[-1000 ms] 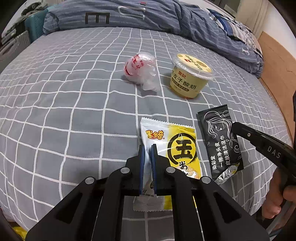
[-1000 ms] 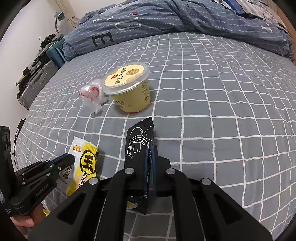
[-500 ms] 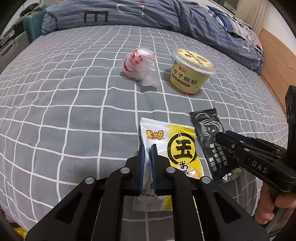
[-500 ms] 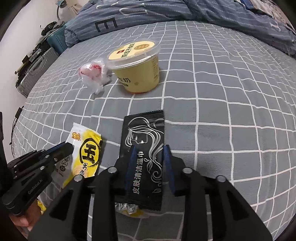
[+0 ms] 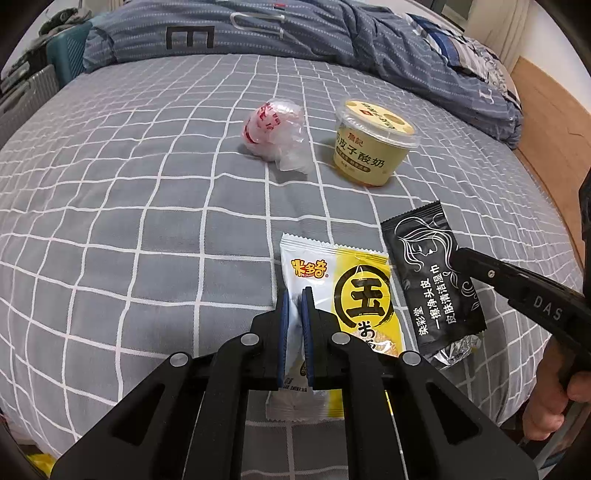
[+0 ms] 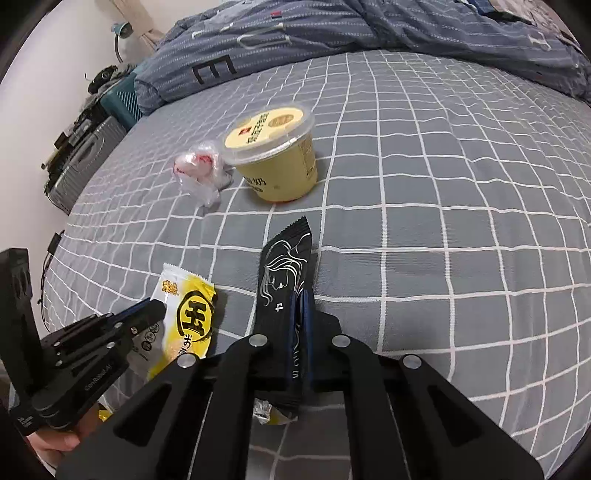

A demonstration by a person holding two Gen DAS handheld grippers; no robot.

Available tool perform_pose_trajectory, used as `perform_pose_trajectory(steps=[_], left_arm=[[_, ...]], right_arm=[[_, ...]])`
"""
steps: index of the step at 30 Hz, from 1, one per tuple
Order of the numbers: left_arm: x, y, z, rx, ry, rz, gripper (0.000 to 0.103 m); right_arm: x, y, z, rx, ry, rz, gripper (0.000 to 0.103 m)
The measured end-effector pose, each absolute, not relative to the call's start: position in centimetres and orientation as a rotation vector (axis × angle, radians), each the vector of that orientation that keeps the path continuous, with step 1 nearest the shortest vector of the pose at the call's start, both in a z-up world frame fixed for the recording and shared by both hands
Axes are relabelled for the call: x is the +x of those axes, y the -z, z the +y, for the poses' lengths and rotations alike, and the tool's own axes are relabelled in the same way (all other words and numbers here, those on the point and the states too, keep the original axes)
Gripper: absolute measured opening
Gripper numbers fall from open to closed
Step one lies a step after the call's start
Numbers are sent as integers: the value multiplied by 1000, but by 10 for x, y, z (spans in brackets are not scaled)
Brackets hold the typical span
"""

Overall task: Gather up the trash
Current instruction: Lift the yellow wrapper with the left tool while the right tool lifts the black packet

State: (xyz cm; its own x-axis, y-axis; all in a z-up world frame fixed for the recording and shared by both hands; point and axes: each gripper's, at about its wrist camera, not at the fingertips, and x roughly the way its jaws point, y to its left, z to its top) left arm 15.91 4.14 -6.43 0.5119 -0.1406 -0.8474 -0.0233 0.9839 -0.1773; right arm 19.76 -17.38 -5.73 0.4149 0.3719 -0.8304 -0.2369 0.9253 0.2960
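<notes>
While both tools sit low over the bed (image 5: 147, 206), each is clamped on a wrapper. Left hand-held gripper (image 5: 294, 325): blue pads pinched together on the white left edge of the yellow snack packet (image 5: 354, 295), which lies flat on the grey checked sheet, its top end pointing away from the tool. Right hand-held gripper (image 6: 301, 328): jaws closed on the right edge of the black wipe sachet (image 6: 282, 280); the sachet is tilted up on edge in the right wrist view, torn silver end toward the camera. The two wrappers lie just beside each other, the sachet to the right of the left hand-held gripper, the packet to the left of the right one.

Ahead of both tools, well apart from the wrappers: a yellow yogurt cup (image 5: 373, 147) standing upright with its lid on, and a crumpled clear plastic bag (image 5: 275, 136) with red print just left of it. Beyond them, a blue striped duvet (image 5: 295, 33) is bunched along the far side of the bed. A suitcase (image 6: 81, 158) stands far left of the right tool, off the bed.
</notes>
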Motion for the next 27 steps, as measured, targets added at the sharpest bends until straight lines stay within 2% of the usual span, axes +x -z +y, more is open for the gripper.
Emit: perform_pose_trajectory(steps=[27], left_arm=[[105,45,27,-176,110,982,7]], right_arm=[[128,12,-197,179,-406,954,2]])
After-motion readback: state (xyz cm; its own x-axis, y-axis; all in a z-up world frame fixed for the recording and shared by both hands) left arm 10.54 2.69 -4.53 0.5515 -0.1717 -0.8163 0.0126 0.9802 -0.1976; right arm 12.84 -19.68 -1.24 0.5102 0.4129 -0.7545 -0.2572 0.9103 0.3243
